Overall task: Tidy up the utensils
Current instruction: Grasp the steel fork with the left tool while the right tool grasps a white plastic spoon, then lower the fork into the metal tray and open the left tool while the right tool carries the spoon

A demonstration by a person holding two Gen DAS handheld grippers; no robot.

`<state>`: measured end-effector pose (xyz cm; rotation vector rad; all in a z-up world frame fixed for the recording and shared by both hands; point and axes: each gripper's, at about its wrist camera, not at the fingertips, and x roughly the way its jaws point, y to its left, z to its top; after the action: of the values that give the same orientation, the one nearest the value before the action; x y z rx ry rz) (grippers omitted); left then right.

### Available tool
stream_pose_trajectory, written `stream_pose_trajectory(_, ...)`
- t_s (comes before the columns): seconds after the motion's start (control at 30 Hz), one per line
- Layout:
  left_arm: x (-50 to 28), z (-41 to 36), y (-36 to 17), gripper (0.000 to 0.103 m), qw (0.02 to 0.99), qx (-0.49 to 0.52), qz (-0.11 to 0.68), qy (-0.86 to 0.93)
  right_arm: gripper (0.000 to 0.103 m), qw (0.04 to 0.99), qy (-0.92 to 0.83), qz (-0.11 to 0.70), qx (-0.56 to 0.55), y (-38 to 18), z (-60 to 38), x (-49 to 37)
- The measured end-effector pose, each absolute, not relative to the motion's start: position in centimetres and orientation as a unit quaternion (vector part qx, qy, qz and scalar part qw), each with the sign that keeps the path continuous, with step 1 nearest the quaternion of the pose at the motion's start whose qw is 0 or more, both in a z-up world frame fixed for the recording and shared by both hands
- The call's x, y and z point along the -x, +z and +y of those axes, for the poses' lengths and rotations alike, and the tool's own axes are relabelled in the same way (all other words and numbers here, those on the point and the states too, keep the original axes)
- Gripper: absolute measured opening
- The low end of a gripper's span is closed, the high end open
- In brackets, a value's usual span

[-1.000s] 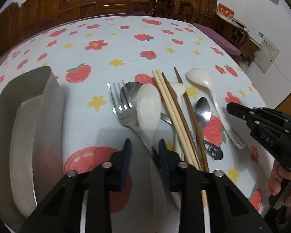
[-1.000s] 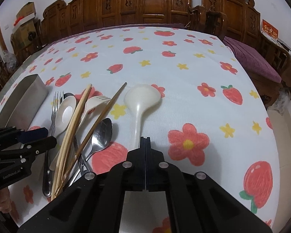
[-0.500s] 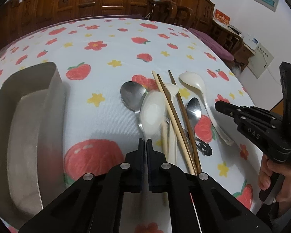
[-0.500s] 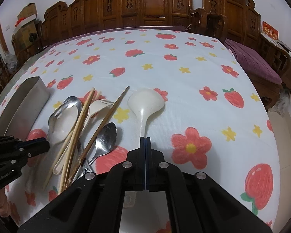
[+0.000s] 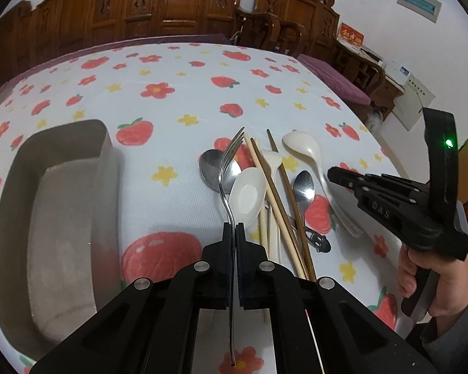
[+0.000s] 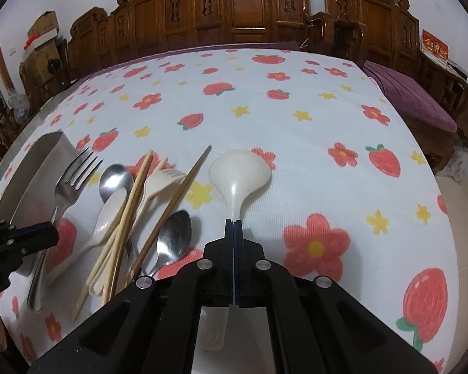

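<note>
My left gripper (image 5: 233,225) is shut on a metal fork (image 5: 231,159), lifted above the pile; the fork also shows in the right wrist view (image 6: 70,176). My right gripper (image 6: 233,222) is shut on the handle of a large white ladle (image 6: 240,174), which also shows in the left wrist view (image 5: 305,149). On the strawberry tablecloth lie a white spoon (image 5: 246,193), two metal spoons (image 5: 210,165) (image 5: 303,185), a white plastic fork (image 6: 160,179) and chopsticks (image 5: 274,196). A steel tray (image 5: 59,218) sits to the left.
The right gripper body and hand (image 5: 421,218) are at the right of the left wrist view. Carved wooden chairs (image 6: 234,15) line the table's far side. The table's right edge (image 6: 433,180) drops to the floor.
My left gripper closed on the metal fork and raised it off the cloth. My right gripper stayed shut on the ladle and lifted it slightly.
</note>
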<state>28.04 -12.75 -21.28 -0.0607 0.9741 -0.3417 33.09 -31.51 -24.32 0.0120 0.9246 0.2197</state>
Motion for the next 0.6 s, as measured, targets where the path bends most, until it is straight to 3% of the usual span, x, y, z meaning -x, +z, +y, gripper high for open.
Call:
stream_pose_trajectory(0.07,-27.9,-12.7,-21.1,0.002,0.871,0.028,0.463,-0.163,0.028,0.891,0.104,0.442,-0.015,-24.2,-31.7,-33.5)
stream_pose_trajectory(0.1,-27.9,-12.6,-20.9,0.002,0.871,0.027,0.462,-0.163,0.029,0.892,0.103,0.441,-0.016,-24.2,-31.6,-33.7)
stream_pose_trajectory(0.53,-27.5,-11.8,-19.0,0.002,0.879,0.032,0.444,-0.171,0.029,0.888,0.086,0.451,0.04,-25.7,-29.9,-36.2)
stream_pose_trajectory(0.6,-27.4,-11.7,-18.7,0.002,0.88,0.033,0.442,-0.172,0.015,0.887,0.088,0.452,0.038,-25.7,-29.8,-36.3)
